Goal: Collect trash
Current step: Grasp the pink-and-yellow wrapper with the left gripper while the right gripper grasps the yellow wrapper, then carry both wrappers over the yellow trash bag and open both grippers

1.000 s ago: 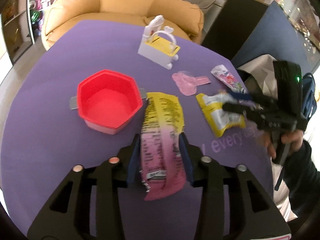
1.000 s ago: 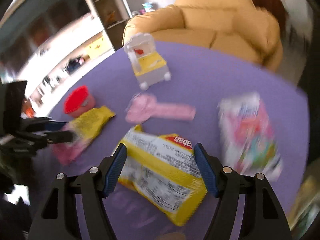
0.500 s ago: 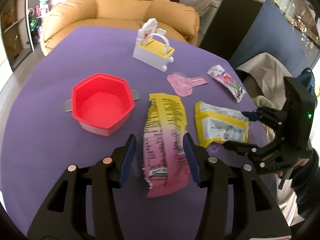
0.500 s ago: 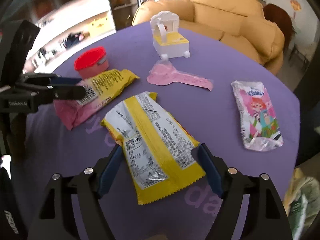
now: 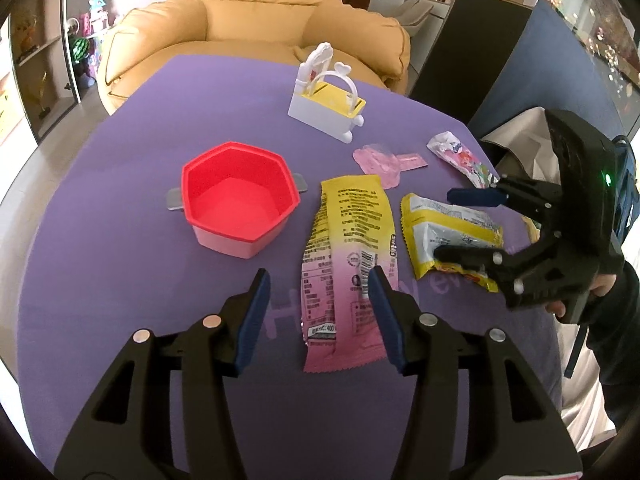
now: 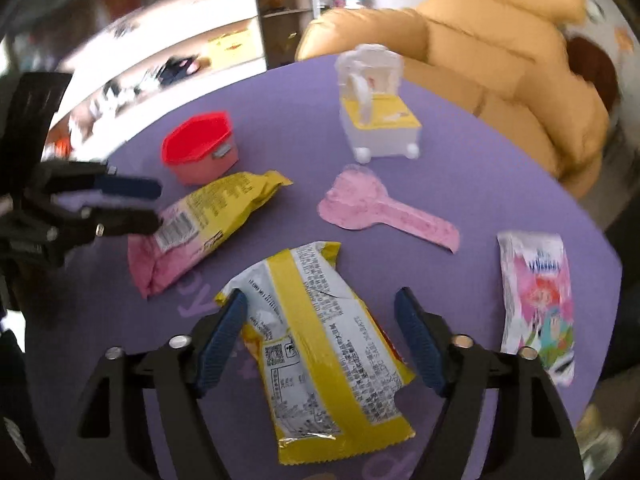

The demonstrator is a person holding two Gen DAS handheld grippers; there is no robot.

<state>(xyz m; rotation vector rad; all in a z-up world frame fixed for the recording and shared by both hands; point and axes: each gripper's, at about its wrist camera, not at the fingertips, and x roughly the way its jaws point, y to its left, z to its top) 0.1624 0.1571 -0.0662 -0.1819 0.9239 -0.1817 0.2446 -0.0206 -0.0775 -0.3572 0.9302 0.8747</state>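
A yellow-and-pink snack wrapper (image 5: 348,264) lies flat on the purple table; it also shows in the right wrist view (image 6: 200,224). My left gripper (image 5: 320,284) is open over its pink end, holding nothing. A yellow-and-silver wrapper (image 6: 320,344) lies between the fingers of my open right gripper (image 6: 320,312); the left wrist view shows it (image 5: 448,232) under that gripper (image 5: 460,224). A red hexagonal pot (image 5: 236,204) stands left of the wrappers. A pink spoon-shaped wrapper (image 6: 380,208) and a white cartoon packet (image 6: 536,296) lie further right.
A white-and-yellow toy chair (image 5: 328,100) stands at the far side of the table. A tan sofa (image 5: 256,24) is behind the table. Shelves stand at the left (image 5: 24,60). The table's edge (image 5: 24,248) curves close on the left.
My left gripper has opened wide and let go of the yellow-and-pink wrapper, which now lies flat. My right gripper has closed in around the yellow-and-silver wrapper, still open.
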